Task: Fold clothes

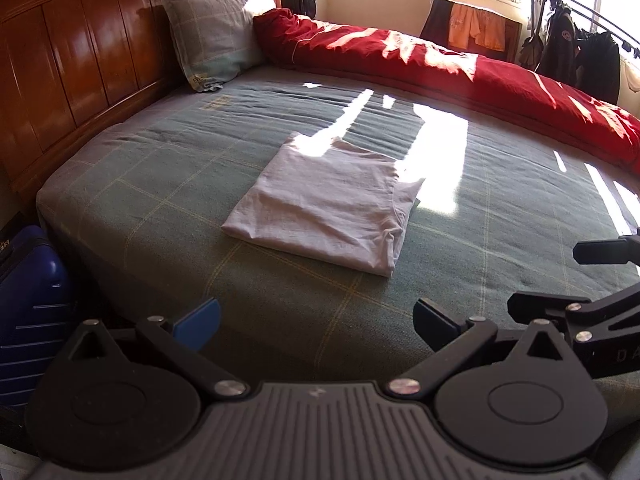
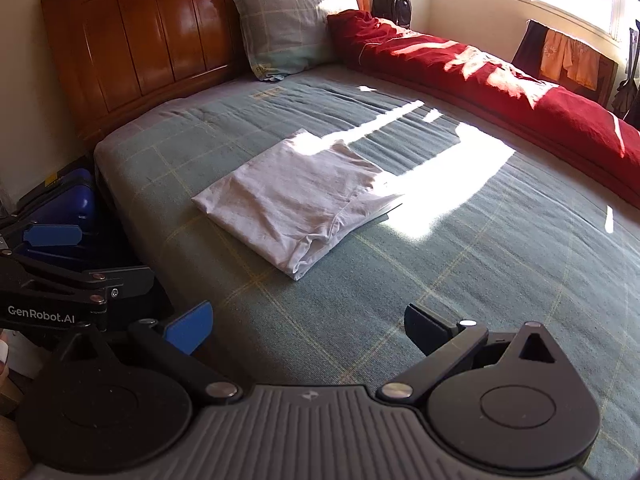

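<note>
Left claw (image 2: pixel 52 256), spread wide, reads "GenRobot.AI"; folded shirt (image 2: pixel 296 196) beyond.

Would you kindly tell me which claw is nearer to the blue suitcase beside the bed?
Left. The left claw hangs at the edge of the bed, just right of the blue suitcase; the right claw is farther right, over the bed.
</note>
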Motion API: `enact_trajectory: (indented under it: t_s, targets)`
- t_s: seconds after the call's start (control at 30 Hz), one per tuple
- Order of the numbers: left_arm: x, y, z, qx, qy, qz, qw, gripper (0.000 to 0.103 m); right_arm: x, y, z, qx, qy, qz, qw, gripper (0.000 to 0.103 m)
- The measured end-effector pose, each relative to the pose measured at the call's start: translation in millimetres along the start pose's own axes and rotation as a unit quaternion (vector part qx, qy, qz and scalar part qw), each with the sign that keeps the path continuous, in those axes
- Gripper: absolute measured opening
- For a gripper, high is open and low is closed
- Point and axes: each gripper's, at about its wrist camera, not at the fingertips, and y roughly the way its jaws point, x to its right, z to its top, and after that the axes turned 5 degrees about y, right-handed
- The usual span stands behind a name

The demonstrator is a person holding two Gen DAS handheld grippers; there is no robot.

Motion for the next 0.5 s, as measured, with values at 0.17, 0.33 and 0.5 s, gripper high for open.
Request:
enact_trajectory:
  t_s: [0.17,0.33,0.5]
  targets:
    - [-3.6,1.8,-0.2,-0.010,-0.014,-0.002,0.9998,0.102,0.0,-0.7,0.2,-0.004,0.002,-0.002,1.000,0.103]
    - [-1.5,1.8,-0.5,-0.013,-0.008,0.006,0.9999,0.102,0.6,-1.3,-0.4,-0.005,0.005,-0.003,1.000,0.103]
    - [0.8,4.1,-0.4,-0.020,-0.004,0.010,0.9998,0.102,0.9,-1.4,-0.4,-0.006,0.007,-0.003,1.000,0.103]
